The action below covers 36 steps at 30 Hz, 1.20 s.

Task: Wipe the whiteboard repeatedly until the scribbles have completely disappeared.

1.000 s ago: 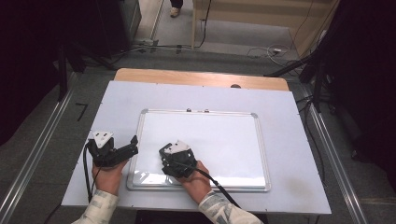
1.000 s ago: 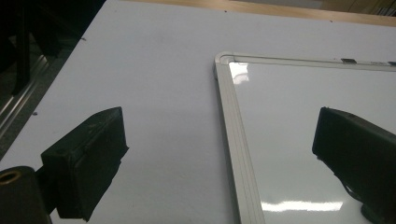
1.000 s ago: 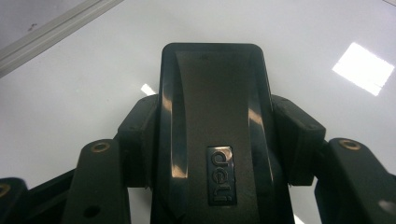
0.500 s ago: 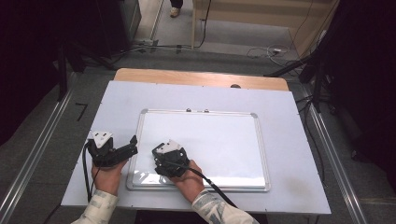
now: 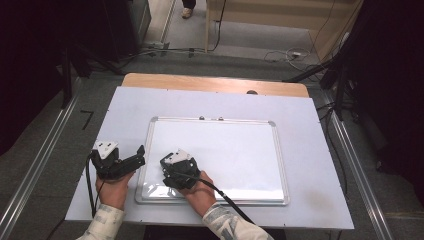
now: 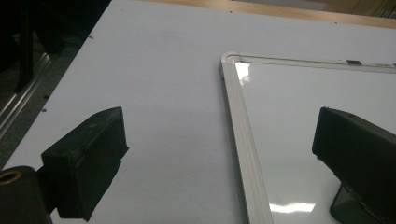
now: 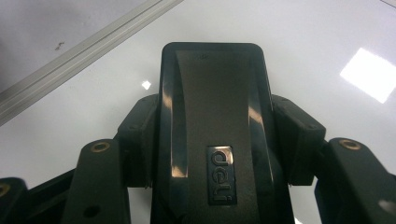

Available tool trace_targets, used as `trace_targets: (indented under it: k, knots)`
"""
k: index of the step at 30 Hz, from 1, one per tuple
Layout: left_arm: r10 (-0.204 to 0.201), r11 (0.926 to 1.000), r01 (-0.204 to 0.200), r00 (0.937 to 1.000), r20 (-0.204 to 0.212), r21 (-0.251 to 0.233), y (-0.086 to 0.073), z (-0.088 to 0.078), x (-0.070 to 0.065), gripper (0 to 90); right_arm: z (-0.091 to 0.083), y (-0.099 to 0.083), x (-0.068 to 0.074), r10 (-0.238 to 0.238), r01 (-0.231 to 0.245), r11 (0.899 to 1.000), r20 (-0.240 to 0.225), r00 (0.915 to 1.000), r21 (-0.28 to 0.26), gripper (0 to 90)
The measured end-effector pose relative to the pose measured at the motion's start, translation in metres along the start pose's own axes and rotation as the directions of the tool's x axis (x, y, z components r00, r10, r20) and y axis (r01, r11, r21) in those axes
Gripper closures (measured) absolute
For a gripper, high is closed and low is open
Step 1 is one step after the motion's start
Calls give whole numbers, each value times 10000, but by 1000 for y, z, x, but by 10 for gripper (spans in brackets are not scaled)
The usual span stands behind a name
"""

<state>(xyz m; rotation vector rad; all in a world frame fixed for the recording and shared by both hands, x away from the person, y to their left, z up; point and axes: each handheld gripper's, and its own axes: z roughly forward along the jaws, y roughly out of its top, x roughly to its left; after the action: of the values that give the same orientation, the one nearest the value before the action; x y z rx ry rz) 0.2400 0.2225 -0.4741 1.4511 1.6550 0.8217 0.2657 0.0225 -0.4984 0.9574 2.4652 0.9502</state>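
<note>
Clamped tight on a black whiteboard eraser (image 7: 212, 130), my right gripper (image 5: 176, 170) has its two jaws pressed against the eraser's long sides, as I see in the right gripper view. Silver raised letters on the eraser's back read "deli"; that is the only writing I can make out anywhere.

Taking the whiteboard (image 5: 235, 150) as my landmark: it lies flat in the middle of the white table (image 5: 320, 200), long edge toward me, its aluminium frame running all round. I have the eraser over the whiteboard's near left corner, just inside the frame; whether its felt touches the surface I cannot tell. The board's face looks clean and glossy, with ceiling lights mirrored in it.

On the other side, my left gripper (image 5: 122, 162) hovers just off the whiteboard's left edge, over bare table, jaws spread wide with nothing between them. In the left gripper view the frame's left rail (image 6: 240, 144) runs up between the two black jaws.

Beyond the whiteboard's far edge a strip of bare wood (image 5: 215, 82) shows along the table's back. Two small dark clips (image 5: 210, 118) sit on the frame's far rail. Black cable (image 5: 225, 197) trails from the right gripper back across the near frame. Nothing lies between either gripper and the board.
</note>
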Motion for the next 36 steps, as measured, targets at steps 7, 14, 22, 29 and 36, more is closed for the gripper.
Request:
trace_targets:
  k: [7,14,22,29,36]
  knots:
    - [33,10000,-33,10000,2,49,-1,-1,0,34,-1,-1,-1,-71,71,10000,15,10000,57,388]
    - [-49,10000,49,10000,-23,5,-1,-2,1,34,-3,-3,-2,-77,77,9999,-11,10000,72,388]
    - [-40,10000,40,10000,-30,2,-1,-2,1,34,-5,-5,-5,-82,83,9999,-56,10000,72,388]
    - [-17,10000,17,10000,-28,16,-1,-3,2,34,-7,-8,-9,-72,72,9999,-42,10000,74,388]
    - [-53,10000,53,10000,-46,-13,-1,-4,2,34,-12,-13,-15,58,-58,10000,13,10000,45,388]
